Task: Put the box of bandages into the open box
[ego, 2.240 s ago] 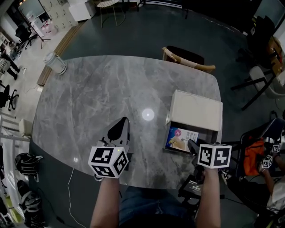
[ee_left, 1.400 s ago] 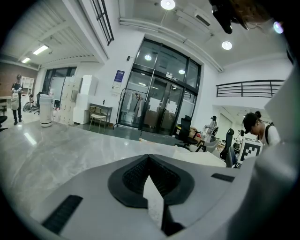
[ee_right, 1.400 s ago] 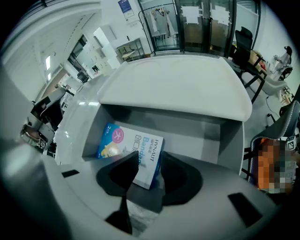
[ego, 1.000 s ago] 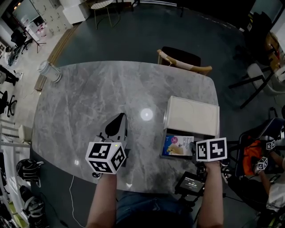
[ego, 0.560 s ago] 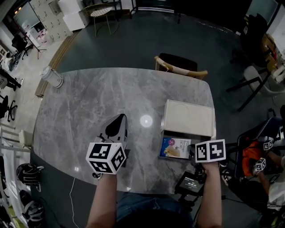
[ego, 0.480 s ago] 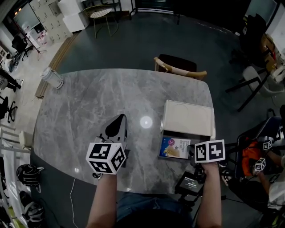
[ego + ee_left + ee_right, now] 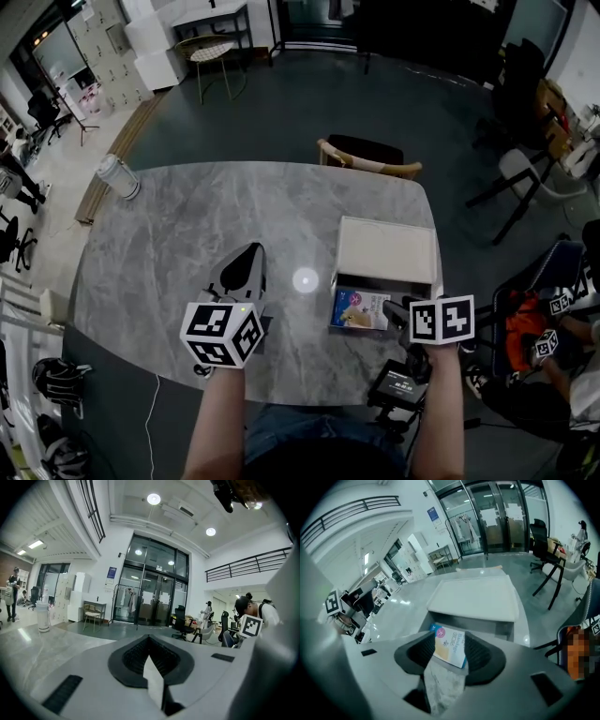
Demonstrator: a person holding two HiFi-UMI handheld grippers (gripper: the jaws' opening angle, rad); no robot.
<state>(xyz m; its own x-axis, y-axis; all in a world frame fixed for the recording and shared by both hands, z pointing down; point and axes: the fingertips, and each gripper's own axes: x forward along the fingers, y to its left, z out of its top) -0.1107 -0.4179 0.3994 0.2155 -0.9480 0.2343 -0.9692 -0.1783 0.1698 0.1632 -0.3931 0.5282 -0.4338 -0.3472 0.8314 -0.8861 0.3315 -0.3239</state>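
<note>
Marble counter (image 7: pixel 187 234): the bandage box (image 7: pixel 360 308) lies inside the open box (image 7: pixel 386 248). Your right claw (image 7: pixel 394 310), jaws just spread wide, hovers over it, gripping nothing. Your left claw (image 7: pixel 246 266) is pressed together, empty.

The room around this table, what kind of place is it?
Probably an office or workshop hall, not a home. It has tall glass doors, rolling office chairs and a railed balcony upstairs.
</note>
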